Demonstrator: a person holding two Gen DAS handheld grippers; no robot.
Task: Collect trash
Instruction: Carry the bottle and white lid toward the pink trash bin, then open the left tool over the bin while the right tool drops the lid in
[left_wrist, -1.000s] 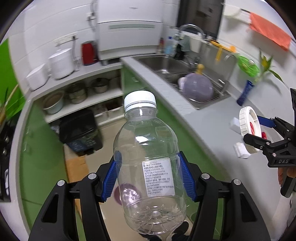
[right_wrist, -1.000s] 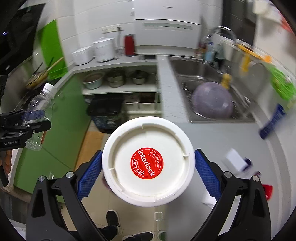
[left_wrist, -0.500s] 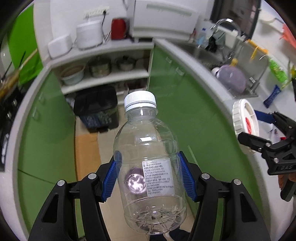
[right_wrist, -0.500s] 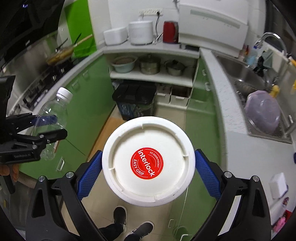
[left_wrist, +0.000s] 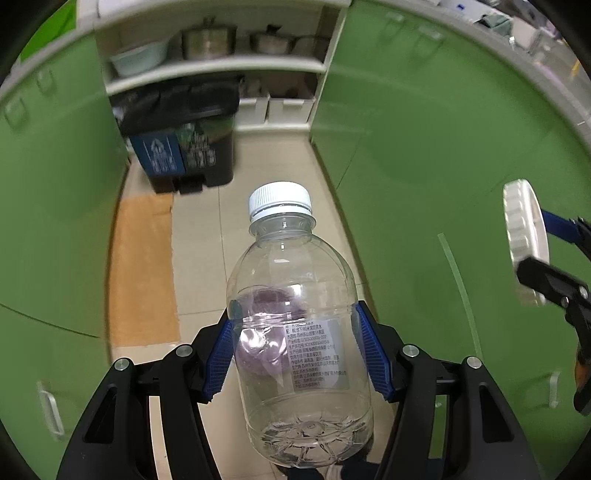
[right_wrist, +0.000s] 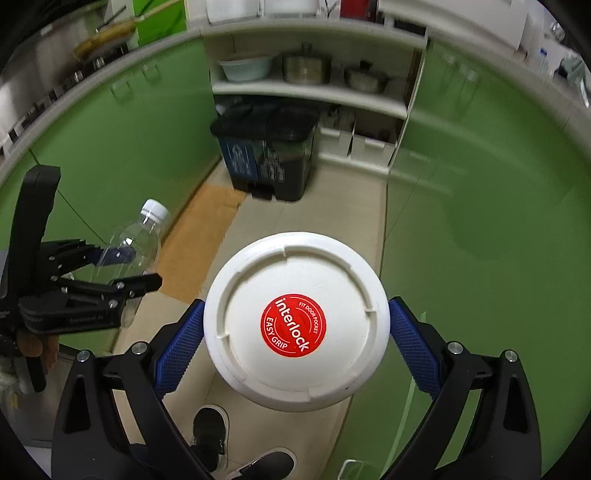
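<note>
Left wrist view: an empty, light, crushable bottle (left_wrist: 299, 332) is clamped mid-body by the left gripper (left_wrist: 297, 354), while a stiff white tub (right_wrist: 295, 325) is pinched by the right gripper (right_wrist: 295, 332) fingers.

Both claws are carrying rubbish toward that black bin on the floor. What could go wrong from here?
The bin looks shut, and both grippers are full, so nothing is free to lift its lid. The clear bottle is thin and smooth, pinched only low on its sides by the left gripper; it could slip or crush. The white container is wide for the right gripper and may twist loose. Both loads hang close together and could bump.
</note>
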